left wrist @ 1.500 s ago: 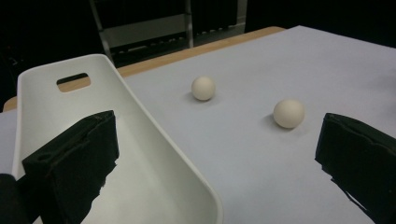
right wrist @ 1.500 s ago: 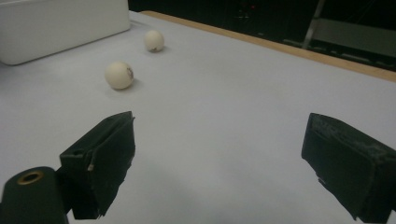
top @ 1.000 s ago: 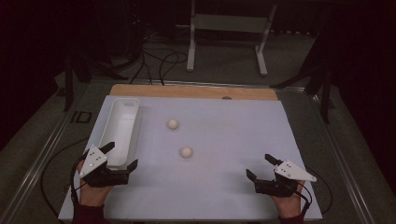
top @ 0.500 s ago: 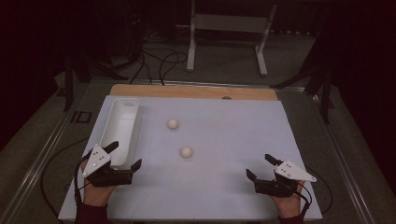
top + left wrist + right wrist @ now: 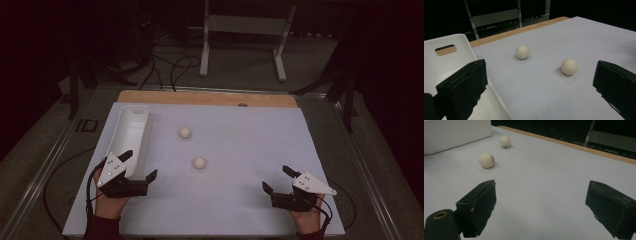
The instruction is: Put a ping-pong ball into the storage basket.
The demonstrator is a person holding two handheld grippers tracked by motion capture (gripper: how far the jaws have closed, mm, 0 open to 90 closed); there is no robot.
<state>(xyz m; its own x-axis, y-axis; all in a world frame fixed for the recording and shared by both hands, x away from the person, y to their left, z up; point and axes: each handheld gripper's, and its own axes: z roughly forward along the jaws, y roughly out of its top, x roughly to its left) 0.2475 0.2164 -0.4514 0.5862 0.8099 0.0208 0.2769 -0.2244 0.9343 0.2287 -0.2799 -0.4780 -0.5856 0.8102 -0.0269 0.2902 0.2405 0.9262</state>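
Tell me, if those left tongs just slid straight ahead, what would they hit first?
Probably the nearer ball, which sits just right of centre between the open left tongs; depth is hard to judge.

— Anything cut off? Hidden?
— White tray (image 5: 446, 60), cropped at the left edge, partly behind a black jaw.
— Mark on the nearer ball (image 5: 486, 160)?
— Too small to read.

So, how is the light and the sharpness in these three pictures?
High view: dim and grainy, dark surroundings, the white sheet evenly lit. Left gripper view: both balls sharp, soft shadows beneath them, the near black jaws blurred. Right gripper view: the nearer ball fairly sharp, jaws soft; no glare.
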